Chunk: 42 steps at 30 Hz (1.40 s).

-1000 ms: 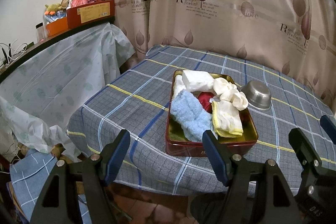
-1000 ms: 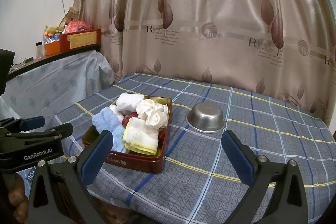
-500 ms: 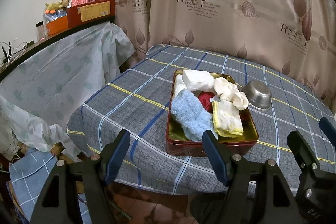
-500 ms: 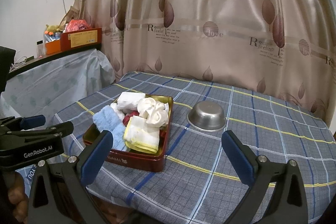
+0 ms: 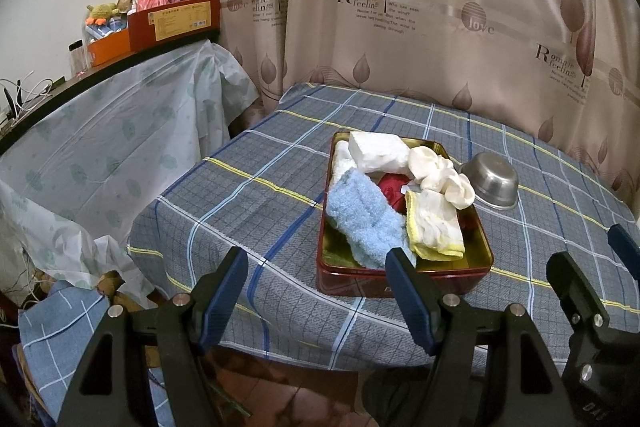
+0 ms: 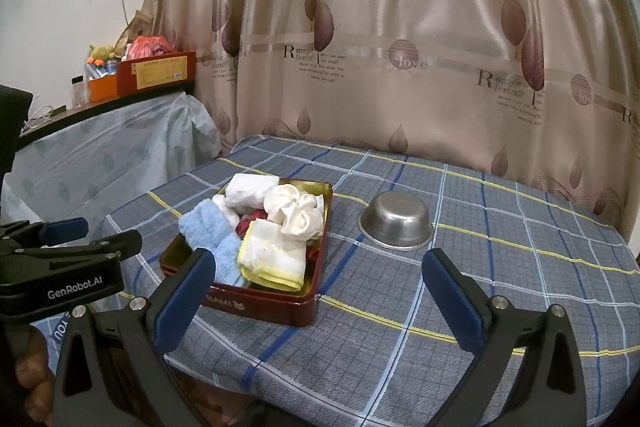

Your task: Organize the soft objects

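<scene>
A red tin box [image 5: 400,285] [image 6: 260,303] with a gold inside sits on the checked tablecloth. In it lie a fluffy blue cloth [image 5: 366,223] [image 6: 210,231], a yellow-edged white cloth [image 5: 434,229] [image 6: 274,259], a knotted cream cloth [image 5: 440,175] [image 6: 296,211], a folded white cloth [image 5: 378,151] [image 6: 250,189] and a red piece [image 5: 394,189]. My left gripper [image 5: 320,267] hangs open before the table's near edge, left of the box. My right gripper [image 6: 320,269] is open too, short of the box and empty. The left gripper also shows at the left edge of the right wrist view [image 6: 80,235].
An upturned steel bowl [image 5: 490,181] [image 6: 396,223] stands right of the box. A leaf-print curtain [image 6: 400,47] hangs behind the table. A plastic-draped shelf [image 5: 112,115] with cartons is at the left. Bare cloth lies left of the box [image 5: 256,195] and at the right [image 6: 520,267].
</scene>
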Available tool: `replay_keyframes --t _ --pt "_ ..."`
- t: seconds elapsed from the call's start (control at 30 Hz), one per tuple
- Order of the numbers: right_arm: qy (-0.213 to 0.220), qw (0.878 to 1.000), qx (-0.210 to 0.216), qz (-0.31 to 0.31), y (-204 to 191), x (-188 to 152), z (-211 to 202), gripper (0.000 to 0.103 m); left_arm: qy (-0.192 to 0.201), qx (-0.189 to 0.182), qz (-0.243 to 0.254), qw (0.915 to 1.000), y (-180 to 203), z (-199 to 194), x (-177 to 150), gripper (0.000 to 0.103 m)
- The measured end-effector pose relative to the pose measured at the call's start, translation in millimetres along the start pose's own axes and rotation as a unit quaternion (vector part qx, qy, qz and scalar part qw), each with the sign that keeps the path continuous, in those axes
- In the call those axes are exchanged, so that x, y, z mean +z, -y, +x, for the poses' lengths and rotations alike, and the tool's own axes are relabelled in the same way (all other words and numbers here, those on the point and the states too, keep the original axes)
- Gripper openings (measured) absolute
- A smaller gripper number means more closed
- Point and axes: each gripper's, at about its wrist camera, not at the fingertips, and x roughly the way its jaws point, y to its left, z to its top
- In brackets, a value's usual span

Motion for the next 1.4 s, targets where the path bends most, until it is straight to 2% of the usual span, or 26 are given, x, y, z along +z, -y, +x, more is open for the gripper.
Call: replay_keyframes --t 1.4 --pt "-0.003 1.0 0.003 -0.003 -1.6 -0.5 0.3 0.103 -0.005 0.001 -0.001 1.0 -4.8 -0.9 -4.2 0.073"
